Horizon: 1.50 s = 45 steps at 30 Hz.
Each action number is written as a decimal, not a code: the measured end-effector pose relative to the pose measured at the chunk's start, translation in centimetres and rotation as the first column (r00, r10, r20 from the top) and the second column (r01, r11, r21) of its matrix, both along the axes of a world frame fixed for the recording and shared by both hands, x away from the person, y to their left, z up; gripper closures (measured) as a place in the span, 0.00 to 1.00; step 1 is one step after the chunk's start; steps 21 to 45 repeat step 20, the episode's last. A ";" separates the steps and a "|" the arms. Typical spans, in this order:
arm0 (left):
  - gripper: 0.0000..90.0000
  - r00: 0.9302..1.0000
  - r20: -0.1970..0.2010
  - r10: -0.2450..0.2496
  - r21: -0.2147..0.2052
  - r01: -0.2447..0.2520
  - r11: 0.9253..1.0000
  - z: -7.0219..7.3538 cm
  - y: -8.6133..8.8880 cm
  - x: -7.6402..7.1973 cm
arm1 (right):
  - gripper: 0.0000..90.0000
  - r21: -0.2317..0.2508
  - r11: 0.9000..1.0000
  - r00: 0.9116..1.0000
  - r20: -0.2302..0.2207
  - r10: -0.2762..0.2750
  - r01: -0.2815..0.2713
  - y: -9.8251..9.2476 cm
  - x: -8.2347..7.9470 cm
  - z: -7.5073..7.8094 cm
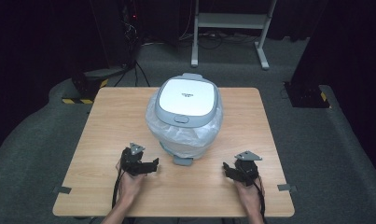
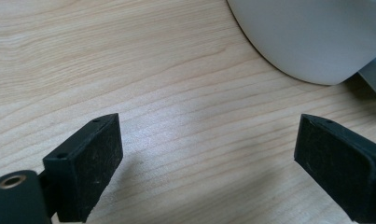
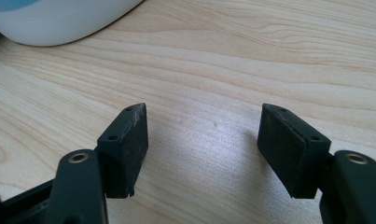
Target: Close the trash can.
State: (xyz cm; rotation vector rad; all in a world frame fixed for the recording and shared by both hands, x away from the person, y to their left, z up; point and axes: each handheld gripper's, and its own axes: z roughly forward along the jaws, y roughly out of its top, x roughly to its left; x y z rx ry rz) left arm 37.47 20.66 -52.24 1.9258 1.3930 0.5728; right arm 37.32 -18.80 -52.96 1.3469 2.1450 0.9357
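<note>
- High view: white pedal bin (image 1: 185,116) stands at table (image 1: 106,121) centre, lid down, clear plastic liner bunched out under the lid rim. Grey foot pedal (image 1: 182,160) sticks out at the near side. Left gripper (image 1: 150,166) and right gripper (image 1: 228,170) sit low over the wood on either side of the bin's near edge, each in a hand, neither touching it. Judgement: nothing on the bin looks started; lid closed, liner in place, so the whole job on the bin is ahead.
- Left gripper view: jaws stand wide apart, nothing but bare wood between the pads (image 2: 90,168). Bin's rounded white base (image 2: 311,37) is ahead and to the upper right, near but clear of the pad on that side. A grey edge at far right is probably the pedal; too little showing to be sure.
- Right gripper view: jaws parted, empty, pads (image 3: 127,149) over bare wood. Bin base (image 3: 59,18) in the upper left corner, apart from the pad nearest it, with a blue patch at the top edge; can't tell what that is.
- Judgement: both grippers are staged and ready; left is nearer the pedal, right has more gap to close.
</note>
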 end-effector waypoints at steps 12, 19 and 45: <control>0.07 1.000 -0.001 0.014 0.056 -0.014 0.998 -0.9 -0.3 0.3 | 0.37 0.000 1.000 1.000 0.000 0.000 0.000 0.0 0.0 0.0; 0.07 1.000 -0.003 0.015 0.055 -0.014 0.998 -0.9 -0.3 0.3 | 0.37 0.001 1.000 1.000 -0.001 -0.001 0.001 0.0 0.0 0.0; 0.07 1.000 -0.001 0.013 0.057 -0.012 0.998 -0.9 -0.3 0.3 | 0.37 0.001 1.000 1.000 0.000 0.000 0.000 0.0 0.0 0.0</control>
